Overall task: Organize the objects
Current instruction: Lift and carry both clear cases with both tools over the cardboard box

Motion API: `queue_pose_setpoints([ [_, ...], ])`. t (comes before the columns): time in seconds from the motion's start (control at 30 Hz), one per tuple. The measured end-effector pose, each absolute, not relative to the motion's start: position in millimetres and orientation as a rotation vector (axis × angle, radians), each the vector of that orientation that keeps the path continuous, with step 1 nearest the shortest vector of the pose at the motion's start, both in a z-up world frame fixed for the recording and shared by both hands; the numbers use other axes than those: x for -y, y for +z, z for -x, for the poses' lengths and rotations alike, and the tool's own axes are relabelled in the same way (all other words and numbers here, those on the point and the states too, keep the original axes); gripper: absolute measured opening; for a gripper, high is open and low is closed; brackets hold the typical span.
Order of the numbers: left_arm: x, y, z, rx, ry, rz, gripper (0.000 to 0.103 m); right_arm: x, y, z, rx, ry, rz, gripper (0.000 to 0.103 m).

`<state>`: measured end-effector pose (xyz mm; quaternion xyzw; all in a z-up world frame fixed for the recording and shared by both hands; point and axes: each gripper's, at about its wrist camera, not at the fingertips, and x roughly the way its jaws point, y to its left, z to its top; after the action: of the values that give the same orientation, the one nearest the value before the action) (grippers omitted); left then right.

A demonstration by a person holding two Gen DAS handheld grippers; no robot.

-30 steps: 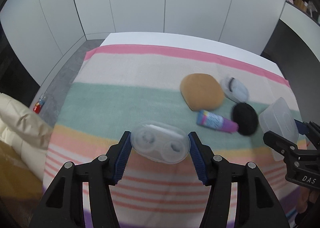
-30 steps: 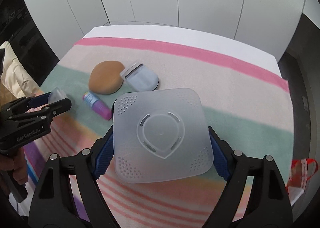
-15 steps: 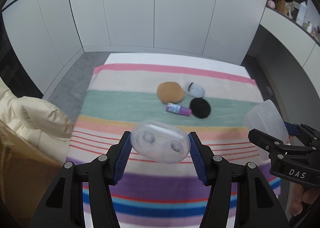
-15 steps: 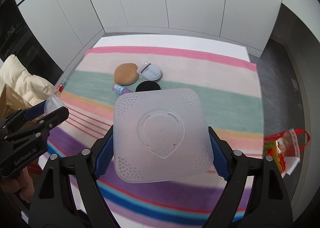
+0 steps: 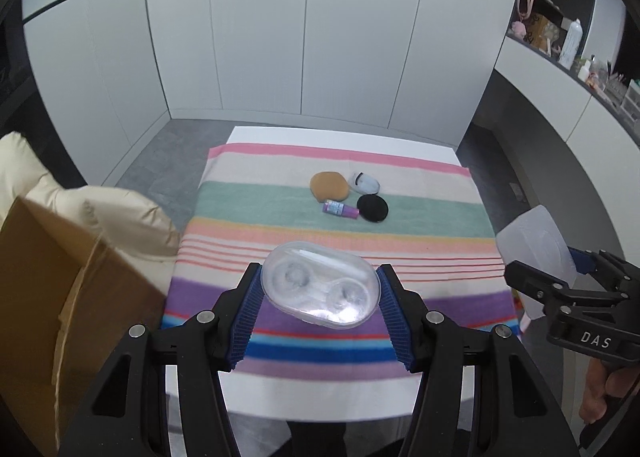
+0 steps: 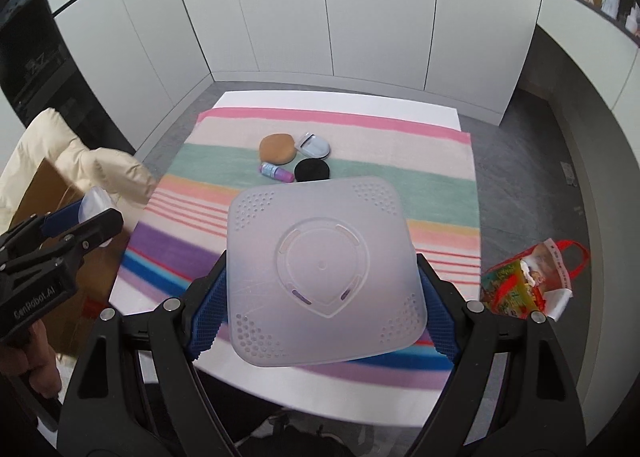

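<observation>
My left gripper (image 5: 320, 297) is shut on a clear oval case (image 5: 320, 287) with two round wells, held high above the striped cloth (image 5: 280, 197). My right gripper (image 6: 320, 293) is shut on a frosted square plastic lid (image 6: 322, 271) with perforated corners. Each gripper also shows in the other's view: the right one with the lid (image 5: 536, 243), the left gripper (image 6: 90, 219) with the case. Far down on the cloth lie a tan sponge (image 5: 329, 185), a pale blue case (image 5: 364, 183), a purple tube (image 5: 340, 209) and a black round puff (image 5: 372, 207).
A cardboard box (image 5: 48, 285) and a cream padded jacket (image 5: 104, 217) stand left of the table. A colourful bag with red handles (image 6: 524, 281) sits on the floor at the right. White cabinet doors (image 5: 320, 37) close the far side; shelves with clutter (image 5: 560, 37) run at the right.
Both grippers have risen and drawn back from the table, still holding the clear case and the lid. The objects on the cloth now look much smaller and farther away.
</observation>
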<state>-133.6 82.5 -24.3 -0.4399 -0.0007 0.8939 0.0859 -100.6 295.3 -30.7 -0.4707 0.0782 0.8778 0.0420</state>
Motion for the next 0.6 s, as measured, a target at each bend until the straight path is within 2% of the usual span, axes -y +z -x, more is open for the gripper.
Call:
queue_pose_setpoints([
  [0.5,-69.4,11.1,85.3,-0.013,2.706,1.124,0.058,-260.6,9.0,48.1,-0.186,2.778,1.321,0.086],
  [0.6,-62.1,10.7,85.1,0.036,2.710,1.131,0.058,-253.6,13.8,49.8,-0.175,2.804,1.306,0.086],
])
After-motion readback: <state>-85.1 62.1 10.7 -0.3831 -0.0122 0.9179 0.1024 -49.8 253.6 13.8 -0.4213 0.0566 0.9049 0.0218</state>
